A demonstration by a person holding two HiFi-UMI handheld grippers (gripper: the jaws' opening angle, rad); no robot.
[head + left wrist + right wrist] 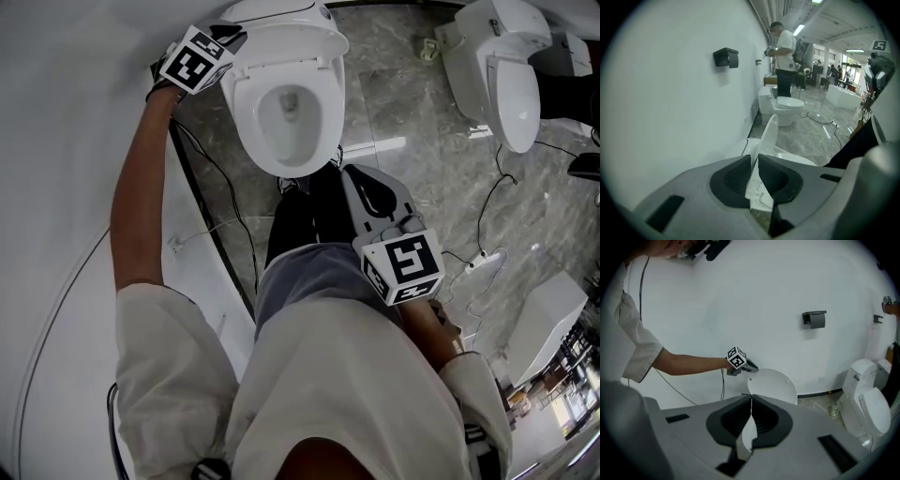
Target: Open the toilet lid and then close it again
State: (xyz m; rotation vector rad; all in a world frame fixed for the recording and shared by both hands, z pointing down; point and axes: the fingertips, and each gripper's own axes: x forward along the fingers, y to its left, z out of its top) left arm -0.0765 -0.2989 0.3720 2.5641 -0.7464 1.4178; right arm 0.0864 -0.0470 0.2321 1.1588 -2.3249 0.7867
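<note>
Left gripper (754, 161) clamped on upper edge of toilet lid (774, 386), arm stretched out along white wall (66, 141). Lid raised, standing near upright behind open bowl (286, 117). Right gripper (751, 398) near torso, apart from toilet, jaws closed together, nothing between. Second toilet (506, 84) far right, closed

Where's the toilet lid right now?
In the right gripper view the toilet lid stands raised at centre, before the white wall; the left gripper grips its upper left edge.
</note>
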